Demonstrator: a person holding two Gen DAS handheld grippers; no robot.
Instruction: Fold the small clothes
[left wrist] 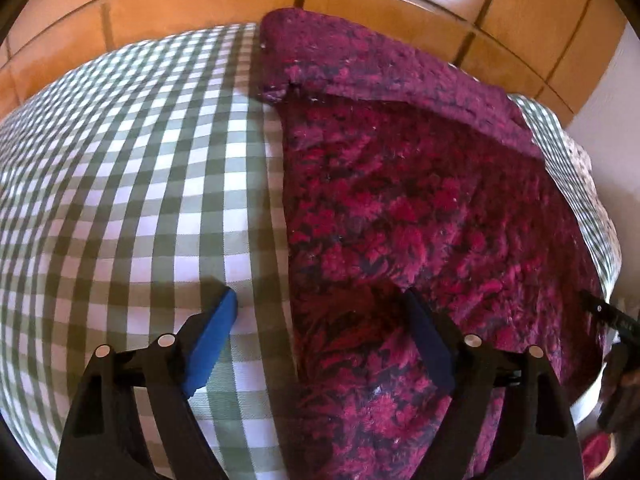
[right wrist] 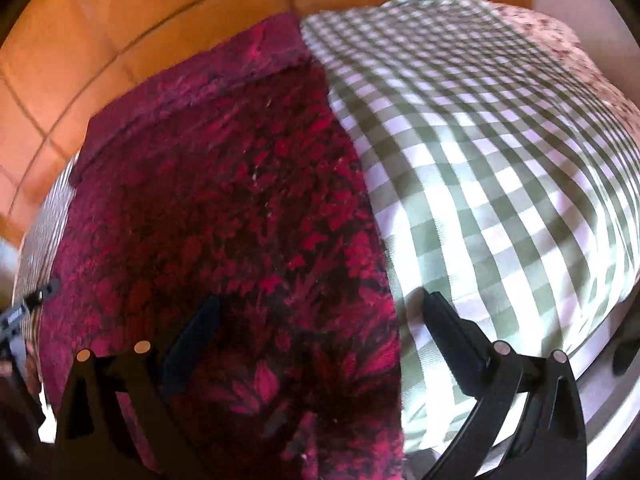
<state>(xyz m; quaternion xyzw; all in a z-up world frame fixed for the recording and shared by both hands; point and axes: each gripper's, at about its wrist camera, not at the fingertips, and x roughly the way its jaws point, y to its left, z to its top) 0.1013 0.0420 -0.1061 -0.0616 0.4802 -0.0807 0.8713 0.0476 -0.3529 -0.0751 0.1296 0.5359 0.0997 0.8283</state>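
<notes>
A fuzzy magenta and dark red garment lies flat on a green-and-white checked cloth, with a folded band along its far end. My left gripper hovers low over the garment's near left edge. It is open: one blue pad is over the checks and the other over the fleece. In the right wrist view the same garment fills the left half. My right gripper is open astride its near right edge, one finger over the fleece and one over the checked cloth. Nothing is gripped.
Orange floor tiles lie beyond the far edge of the covered surface. A floral-patterned fabric sits at the far right corner. A white rim runs along the near right side. A white wall stands at the right.
</notes>
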